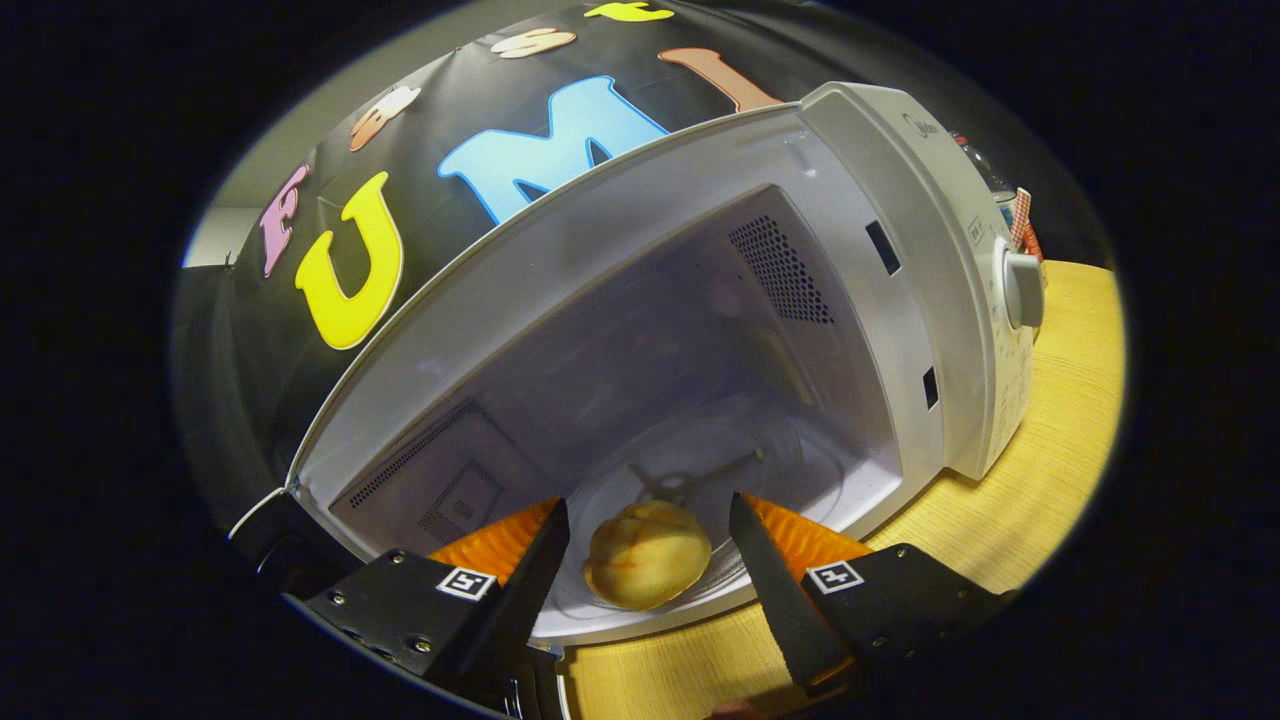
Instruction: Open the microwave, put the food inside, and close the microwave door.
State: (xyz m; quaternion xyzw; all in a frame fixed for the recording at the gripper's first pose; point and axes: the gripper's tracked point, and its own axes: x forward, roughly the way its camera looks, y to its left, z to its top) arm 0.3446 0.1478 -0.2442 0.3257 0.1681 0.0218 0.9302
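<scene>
- Tabletop [1050,480]: wood-grain, carries the microwave [900,250]. Cabinet stands open toward me; the control panel with its knob [1022,288] is on the right side. A dark edge low at the left, beside the left finger, may be the open door; I cannot tell for sure.
- Cavity: glass turntable [700,470] on the floor, vent grille on the right wall.
- Food [647,555]: a rounded yellowish bun, resting on the near edge of the turntable, just inside the front lip. No clear long axis.
- Gripper [650,535]: fingers released, spread wide. The food lies between the tips, touching neither.
- Judgement: placement looks done. Next I back straight out, then go left for the door.
</scene>
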